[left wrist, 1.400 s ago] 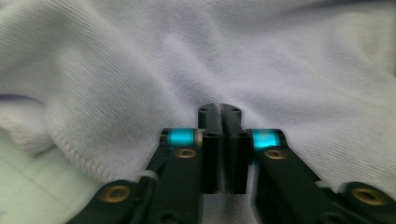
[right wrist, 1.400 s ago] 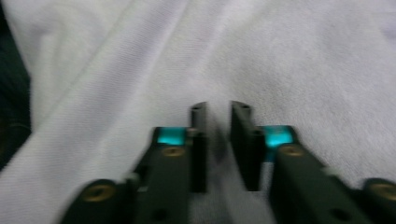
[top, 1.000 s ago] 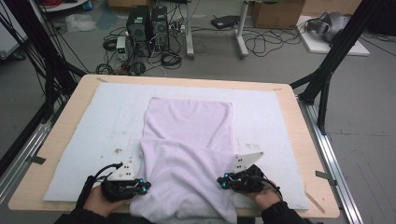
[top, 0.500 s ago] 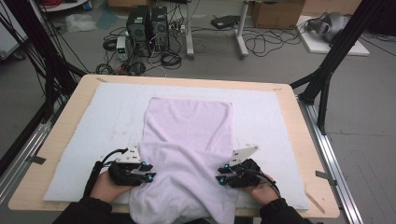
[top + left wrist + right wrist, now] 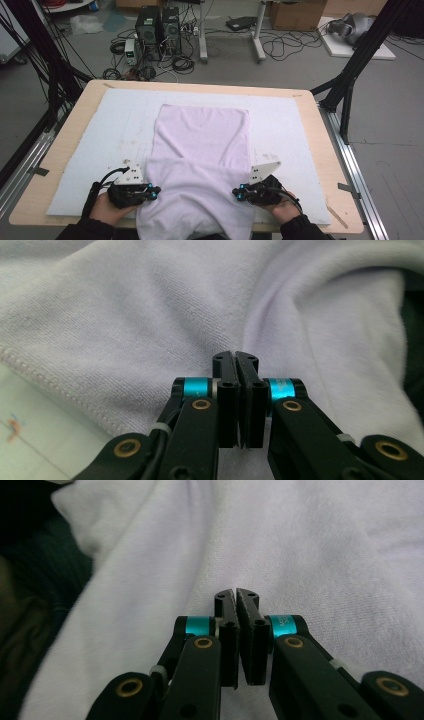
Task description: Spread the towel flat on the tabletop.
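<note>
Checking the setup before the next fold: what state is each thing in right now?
Towel: spread on the mat, near end hanging over the table edge.
Left gripper: jaws shut against the towel's fabric.
Right gripper: jaws shut against the towel.
Mat: lying flat.

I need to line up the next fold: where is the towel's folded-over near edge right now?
In the high view, the folded edge of the lilac towel runs across the white mat, between the left gripper and right gripper.

white mat (image 5: 90, 150), wooden table (image 5: 330, 165), computer towers (image 5: 157, 25)
</note>
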Tool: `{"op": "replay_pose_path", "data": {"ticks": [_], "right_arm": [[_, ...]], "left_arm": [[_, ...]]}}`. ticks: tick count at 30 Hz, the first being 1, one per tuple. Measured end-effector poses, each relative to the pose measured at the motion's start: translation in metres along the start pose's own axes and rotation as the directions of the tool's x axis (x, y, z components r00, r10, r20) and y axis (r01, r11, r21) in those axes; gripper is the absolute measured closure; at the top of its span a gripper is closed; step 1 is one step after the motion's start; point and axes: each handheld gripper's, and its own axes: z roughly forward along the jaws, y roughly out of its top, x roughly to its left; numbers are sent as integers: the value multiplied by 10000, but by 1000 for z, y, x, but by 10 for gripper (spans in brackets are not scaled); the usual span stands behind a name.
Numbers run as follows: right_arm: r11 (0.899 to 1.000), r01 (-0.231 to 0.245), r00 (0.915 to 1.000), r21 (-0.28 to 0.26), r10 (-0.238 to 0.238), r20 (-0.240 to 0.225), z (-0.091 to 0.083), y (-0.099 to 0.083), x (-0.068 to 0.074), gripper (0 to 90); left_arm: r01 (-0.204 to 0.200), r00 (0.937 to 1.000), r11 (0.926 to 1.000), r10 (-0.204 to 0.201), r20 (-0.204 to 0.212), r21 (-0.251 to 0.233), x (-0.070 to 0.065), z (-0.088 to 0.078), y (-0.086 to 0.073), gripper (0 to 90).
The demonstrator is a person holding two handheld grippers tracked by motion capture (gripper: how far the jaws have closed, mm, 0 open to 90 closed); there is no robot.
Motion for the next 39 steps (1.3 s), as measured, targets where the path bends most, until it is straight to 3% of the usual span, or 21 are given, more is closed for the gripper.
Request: {"op": "replay_pose_path", "data": {"ticks": [3, 5, 9, 11, 13, 14, 15, 16, 17, 23, 25, 27, 28, 29, 32, 34, 36, 39], "right_arm": [[9995, 134, 9987, -287, -148, -487, -8, -4, 14, 875], [9969, 381, 9991, -688, -395, -182, -16, -4, 20, 812], [9988, 307, 9995, -385, -307, 17, -14, 1, 10, 632], [9997, 189, 9998, -129, -190, -67, -5, -2, 4, 612], [9993, 268, 9996, 246, -268, -16, 2, -3, 2, 627], [9991, 230, 9997, 365, -228, -48, 5, -4, 2, 691], [9981, 287, 9996, 538, -283, -80, 7, -4, 2, 748], [9983, 276, 9996, 514, -273, -56, 9, -5, 3, 819], [9985, 196, 9994, 512, -182, -285, 9, -5, 4, 864], [9982, 404, 9955, 442, -365, -873, 4, -9, 18, 879], [9988, 419, 9913, 250, -384, -1257, 0, -9, 26, 878], [9977, 673, 9846, -102, -681, -1609, -8, -8, 36, 815], [9972, 621, 9864, -424, -678, -1494, -13, -7, 39, 728], [9963, 520, 9901, -680, -603, -1264, -18, -5, 40, 723], [9979, 621, 9976, -181, -626, -307, -20, -2, 32, 664], [9990, 444, 9988, -41, -445, -206, -14, -5, 22, 658], [9992, 363, 9992, 189, -360, -189, -8, -9, 14, 667], [9973, 421, 9990, 609, -411, -175, 0, -13, 8, 779]], "left_arm": [[-283, 9993, 9994, 288, 229, -217, -12, -10, -5, 861], [-290, 9995, 9988, 296, 132, -390, -15, -13, -4, 723], [-163, 9997, 9991, 170, 190, -401, -7, -4, 3, 617], [-111, 9994, 9997, 117, 332, -195, -4, 6, 6, 581], [-222, 9987, 9996, 214, 454, 170, -3, 17, 6, 609], [-332, 9980, 9988, 313, 551, 347, -4, 22, 5, 679], [-431, 9987, 9989, 426, 284, 181, -6, 23, 3, 734], [-387, 9985, 9989, 378, 389, 245, -5, 22, 4, 830], [-369, 9983, 9989, 356, 468, 279, -6, 21, 4, 853], [-477, 9967, 9984, 457, 673, 288, -24, 8, -8, 861], [-526, 9947, 9985, 509, 889, 166, -33, 1, -12, 859], [-550, 9929, 9984, 556, 1054, -89, -39, -6, -13, 822], [-466, 9937, 9988, 481, 1009, -177, -40, -8, -12, 742], [-440, 9944, 9987, 461, 953, -247, -39, -9, -12, 671], [-447, 9966, 9986, 466, 678, -288, -31, -6, -5, 593], [-548, 9976, 9985, 550, 424, -48, -24, 1, -3, 593], [-463, 9975, 9987, 451, 540, 216, -19, 10, -4, 617], [-528, 9938, 9984, 506, 987, 194, -21, 14, -5, 816]]}}
